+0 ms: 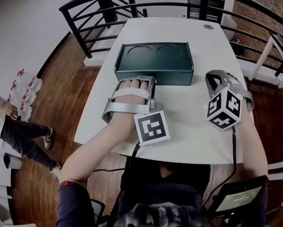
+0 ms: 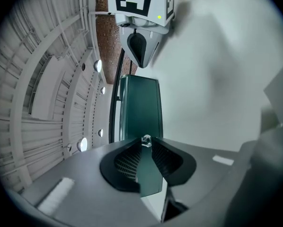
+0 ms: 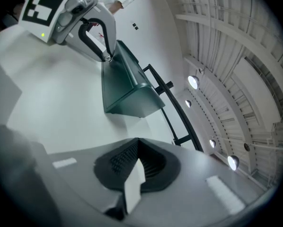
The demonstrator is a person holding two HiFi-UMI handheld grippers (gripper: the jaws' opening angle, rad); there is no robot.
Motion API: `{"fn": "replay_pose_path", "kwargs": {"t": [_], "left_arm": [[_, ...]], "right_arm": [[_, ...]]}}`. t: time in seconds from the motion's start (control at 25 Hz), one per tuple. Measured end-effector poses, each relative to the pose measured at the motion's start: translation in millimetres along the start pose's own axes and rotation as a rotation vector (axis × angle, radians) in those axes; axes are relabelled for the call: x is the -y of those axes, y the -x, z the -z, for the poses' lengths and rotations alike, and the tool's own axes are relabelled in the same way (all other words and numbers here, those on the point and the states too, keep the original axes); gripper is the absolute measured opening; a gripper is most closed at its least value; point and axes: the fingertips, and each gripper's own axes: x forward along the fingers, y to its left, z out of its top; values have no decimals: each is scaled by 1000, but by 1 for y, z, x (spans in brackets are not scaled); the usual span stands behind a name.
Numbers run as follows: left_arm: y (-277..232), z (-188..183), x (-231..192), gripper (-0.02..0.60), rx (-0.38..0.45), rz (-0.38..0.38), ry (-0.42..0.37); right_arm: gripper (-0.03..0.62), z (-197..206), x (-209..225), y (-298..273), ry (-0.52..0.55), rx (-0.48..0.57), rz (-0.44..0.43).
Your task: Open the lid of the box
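A dark green box (image 1: pixel 154 63) with a closed lid and two round dents on top stands on the white table (image 1: pixel 193 126). My left gripper (image 1: pixel 148 79) is at the middle of the box's front edge. In the left gripper view the box front (image 2: pixel 139 105) fills the centre, and the left gripper (image 2: pixel 145 142) is shut on a small shiny clasp (image 2: pixel 145 140) at its tips. My right gripper (image 1: pixel 216 75) rests to the right of the box, apart from it. In the right gripper view the right gripper (image 3: pixel 138 143) is shut with nothing in it, and the box (image 3: pixel 127 89) lies ahead.
A black metal railing (image 1: pixel 132 4) curves round the table's far side. Wooden floor lies to the left, where a person (image 1: pixel 18 131) stands beside several bottles (image 1: pixel 25 91). A tablet (image 1: pixel 236 197) hangs near my right side.
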Motion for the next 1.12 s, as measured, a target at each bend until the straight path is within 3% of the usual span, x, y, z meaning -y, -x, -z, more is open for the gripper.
{"fn": "replay_pose_path", "kwargs": {"t": [0.28,1.12], "left_arm": [[34,-2,15,86,48,73,32],[116,-5,45,87,121,54,-51]], "right_arm": [[3,0,0,-1,-2,-1,1],[3,4,3,2,-4,-8,6]]}}
